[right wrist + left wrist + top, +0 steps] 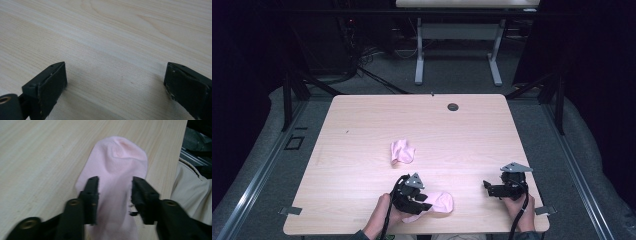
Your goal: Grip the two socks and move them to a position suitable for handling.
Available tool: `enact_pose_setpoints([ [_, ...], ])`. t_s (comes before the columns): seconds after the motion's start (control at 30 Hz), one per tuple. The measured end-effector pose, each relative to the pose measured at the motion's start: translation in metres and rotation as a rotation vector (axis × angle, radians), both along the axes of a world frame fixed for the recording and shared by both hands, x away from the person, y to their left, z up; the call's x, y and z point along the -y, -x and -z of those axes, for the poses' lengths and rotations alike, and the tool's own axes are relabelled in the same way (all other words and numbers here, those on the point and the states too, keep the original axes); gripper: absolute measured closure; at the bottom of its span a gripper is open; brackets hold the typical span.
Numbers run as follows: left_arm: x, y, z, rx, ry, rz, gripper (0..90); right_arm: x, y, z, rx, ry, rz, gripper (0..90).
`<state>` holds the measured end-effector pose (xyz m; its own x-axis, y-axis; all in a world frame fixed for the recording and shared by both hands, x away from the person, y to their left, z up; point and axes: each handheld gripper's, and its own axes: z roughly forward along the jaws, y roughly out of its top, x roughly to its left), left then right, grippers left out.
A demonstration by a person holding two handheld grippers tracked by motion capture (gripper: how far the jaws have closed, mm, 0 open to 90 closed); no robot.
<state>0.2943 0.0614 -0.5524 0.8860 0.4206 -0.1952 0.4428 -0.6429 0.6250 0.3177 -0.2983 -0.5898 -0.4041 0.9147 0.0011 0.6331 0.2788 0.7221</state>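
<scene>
A pink sock (pixel 441 201) lies flat near the front edge of the wooden table (pixel 362 125). My left gripper (pixel 424 203) sits low over its near end and points right. In the left gripper view the sock (pixel 120 157) runs between the two black jaws and on past them, toe end away from me. The left gripper (pixel 115 182) is open, and its pads stand apart from the fabric. A second pink sock (pixel 402 152) lies crumpled near the table's middle. At the front right, my right gripper (pixel 488 188) rests open, pointing left. In its own view, bare wood shows between the right gripper's (pixel 115 72) wide jaws.
A round cable hole (pixel 453 106) sits near the table's far edge. The front edge runs just behind both hands, with the person's light trousers (pixel 190 187) beyond it. Another table's white legs (pixel 419 55) stand on the floor farther back.
</scene>
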Motion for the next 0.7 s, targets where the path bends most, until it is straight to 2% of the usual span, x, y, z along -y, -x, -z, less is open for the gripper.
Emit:
enact_pose_setpoints([
  [0.03, -0.001, 0.000, -0.005, 0.008, -0.003, -0.004, 54.9, 0.000, 0.000, 0.000, 0.000, 0.000, 0.000, 4.0],
  [0.07, -0.004, -0.002, -0.012, 0.033, -0.001, -0.014, 48.4, 0.000, 0.000, 0.000, -0.001, 0.001, 0.000, 4.0],
  [0.1, -0.008, -0.006, -0.021, 0.054, -0.009, -0.040, 35.5, 0.000, 0.000, 0.000, -0.001, 0.001, 0.000, 4.0],
  [0.17, -0.012, -0.010, -0.026, 0.070, -0.011, -0.057, 29.0, 0.000, 0.000, 0.000, 0.000, 0.001, 0.000, 4.0],
  [0.2, -0.017, -0.016, -0.034, 0.093, -0.020, -0.082, 29.0, 0.000, 0.000, 0.000, -0.001, 0.001, 0.001, 4.0],
  [0.27, -0.029, -0.035, -0.049, 0.130, -0.040, -0.152, 20.8, 0.000, 0.000, 0.000, -0.001, 0.001, 0.001, 4.0],
  [0.3, -0.029, -0.035, -0.049, 0.130, -0.040, -0.152, 18.4, 0.000, 0.000, 0.000, -0.001, 0.001, 0.001, 4.0],
  [0.33, -0.036, -0.049, -0.056, 0.139, -0.055, -0.189, 18.4, 0.000, 0.000, 0.000, 0.000, 0.001, 0.000, 4.0],
  [0.37, -0.039, -0.055, -0.059, 0.143, -0.071, -0.204, 15.6, 0.000, 0.000, 0.000, 0.001, 0.000, 0.000, 4.0],
  [0.4, -0.045, -0.071, -0.064, 0.139, -0.084, -0.237, 13.0, 0.000, 0.000, 0.000, -0.001, -0.004, 0.000, 4.0],
  [0.43, -0.047, -0.080, -0.066, 0.132, -0.097, -0.248, 10.8, 0.000, 0.000, 0.000, 0.001, -0.006, -0.001, 4.0],
  [0.47, -0.047, -0.080, -0.066, 0.132, -0.097, -0.248, 9.0, 0.000, 0.000, 0.000, 0.001, 0.001, 0.000, 4.0],
  [0.53, -0.051, -0.096, -0.066, 0.127, -0.112, -0.283, 7.5, 0.000, 0.000, 0.000, 0.000, 0.000, 0.000, 4.0],
  [0.57, -0.052, -0.111, -0.064, 0.112, -0.127, -0.303, 7.7, 0.000, 0.000, 0.000, 0.000, 0.000, 0.000, 4.0],
  [0.6, -0.052, -0.111, -0.064, 0.112, -0.127, -0.303, 8.4, 0.000, 0.000, 0.000, 0.000, 0.000, 0.000, 4.0],
  [0.63, -0.053, -0.123, -0.061, 0.105, -0.137, -0.320, 9.6, 0.000, 0.000, 0.000, 0.001, 0.000, 0.000, 4.0],
  [0.67, -0.052, -0.130, -0.059, 0.092, -0.140, -0.327, 10.7, 0.000, 0.000, 0.000, 0.001, 0.000, 0.000, 4.0],
  [0.7, -0.052, -0.130, -0.059, 0.092, -0.140, -0.327, 12.5, 0.000, 0.000, 0.000, 0.001, 0.000, 0.000, 4.0],
])
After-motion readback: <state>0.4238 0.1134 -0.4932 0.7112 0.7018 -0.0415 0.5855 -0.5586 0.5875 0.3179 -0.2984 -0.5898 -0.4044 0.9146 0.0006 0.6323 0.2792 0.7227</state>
